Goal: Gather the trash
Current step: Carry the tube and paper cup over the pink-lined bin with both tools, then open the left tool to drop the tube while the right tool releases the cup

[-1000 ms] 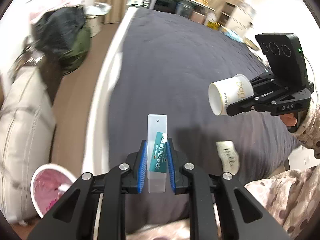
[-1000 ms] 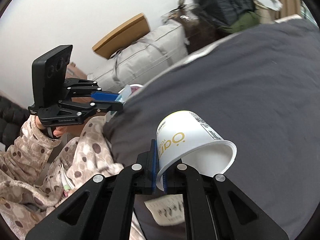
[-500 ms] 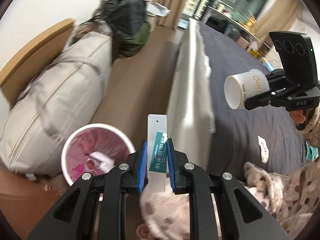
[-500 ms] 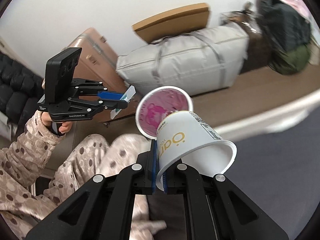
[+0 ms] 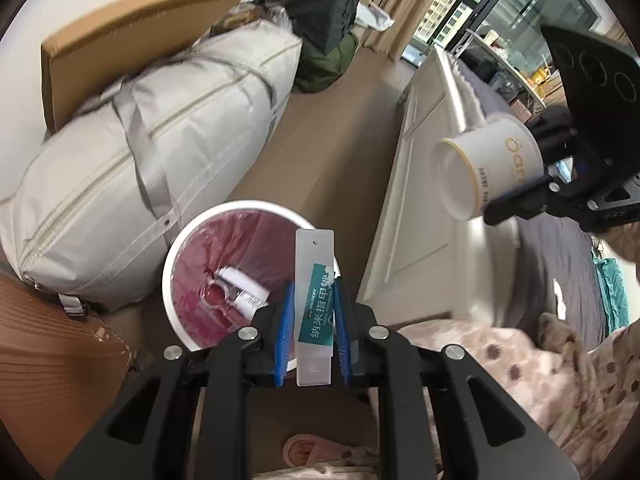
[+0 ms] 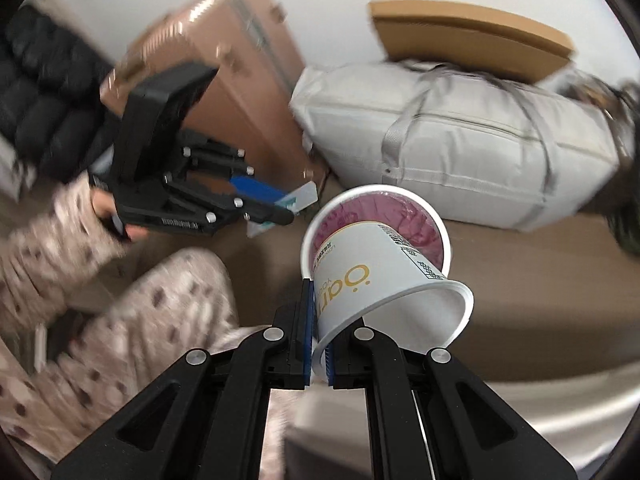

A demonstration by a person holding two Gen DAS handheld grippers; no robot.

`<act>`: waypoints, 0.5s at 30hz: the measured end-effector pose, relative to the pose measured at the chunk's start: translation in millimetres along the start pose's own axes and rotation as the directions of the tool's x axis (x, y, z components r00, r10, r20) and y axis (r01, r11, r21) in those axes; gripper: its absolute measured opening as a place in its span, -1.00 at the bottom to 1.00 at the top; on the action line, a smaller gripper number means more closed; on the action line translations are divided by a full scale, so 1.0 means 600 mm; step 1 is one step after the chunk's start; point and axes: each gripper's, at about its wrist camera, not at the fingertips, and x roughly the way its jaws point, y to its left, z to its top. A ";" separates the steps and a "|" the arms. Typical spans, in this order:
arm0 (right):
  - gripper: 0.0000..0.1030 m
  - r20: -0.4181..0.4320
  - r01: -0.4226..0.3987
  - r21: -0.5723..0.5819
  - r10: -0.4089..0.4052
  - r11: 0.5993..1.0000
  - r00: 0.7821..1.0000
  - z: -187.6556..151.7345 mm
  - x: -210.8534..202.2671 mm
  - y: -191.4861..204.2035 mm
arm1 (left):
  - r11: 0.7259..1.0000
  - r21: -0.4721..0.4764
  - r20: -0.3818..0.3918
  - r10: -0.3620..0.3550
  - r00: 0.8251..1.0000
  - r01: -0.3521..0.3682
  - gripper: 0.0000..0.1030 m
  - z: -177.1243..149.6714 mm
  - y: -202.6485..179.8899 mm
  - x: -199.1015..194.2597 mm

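Two loads near the bin (image 5: 176, 248): left gripper (image 5: 314, 312) pinching the packet (image 5: 315, 280) over its rim, right gripper (image 6: 318, 336) clamping the cup (image 6: 380, 280) by its wall; release early and either lands on the floor

White paper cup (image 6: 384, 280), tilted, mouth toward five o'clock; clear flat packet (image 5: 315, 308), teal label, upright; pink-lined white bin (image 5: 208, 276), floor.
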 end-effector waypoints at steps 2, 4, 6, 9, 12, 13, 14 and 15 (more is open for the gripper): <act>-0.92 -0.033 0.002 -0.046 -0.004 0.999 0.999 0.016 0.022 -0.007 | 1.000 0.003 -0.017 0.011 1.000 -0.011 -0.64 -0.003 0.015 0.013; -0.92 -0.064 0.013 -0.100 -0.019 0.995 0.998 0.029 0.045 -0.013 | 1.000 -0.002 -0.030 0.009 0.999 -0.009 -0.64 -0.008 0.032 0.025; -0.92 -0.087 0.011 -0.161 -0.026 0.987 0.996 0.040 0.069 -0.018 | 1.000 -0.015 -0.038 0.005 0.999 -0.005 -0.64 -0.012 0.049 0.038; -0.92 -0.122 0.019 -0.244 -0.050 0.970 0.991 0.051 0.105 -0.022 | 1.000 -0.021 -0.052 0.011 0.999 -0.013 -0.64 -0.019 0.067 0.056; -0.92 -0.158 0.043 -0.335 -0.101 0.941 0.982 0.060 0.147 -0.020 | 0.999 -0.036 -0.073 0.011 0.997 -0.014 -0.63 -0.028 0.085 0.081; -0.91 -0.159 0.054 -0.355 -0.117 0.933 0.980 0.063 0.158 -0.021 | 0.999 -0.050 -0.081 0.001 0.997 -0.005 -0.63 -0.031 0.093 0.089; -0.90 -0.156 0.075 -0.387 -0.145 0.919 0.977 0.067 0.169 -0.020 | 0.998 -0.063 -0.087 -0.005 0.996 -0.001 -0.63 -0.033 0.099 0.095; -0.78 -0.156 0.084 -0.401 -0.158 0.912 0.975 0.068 0.175 -0.019 | 0.997 -0.077 -0.095 -0.004 0.995 -0.004 -0.59 -0.036 0.105 0.101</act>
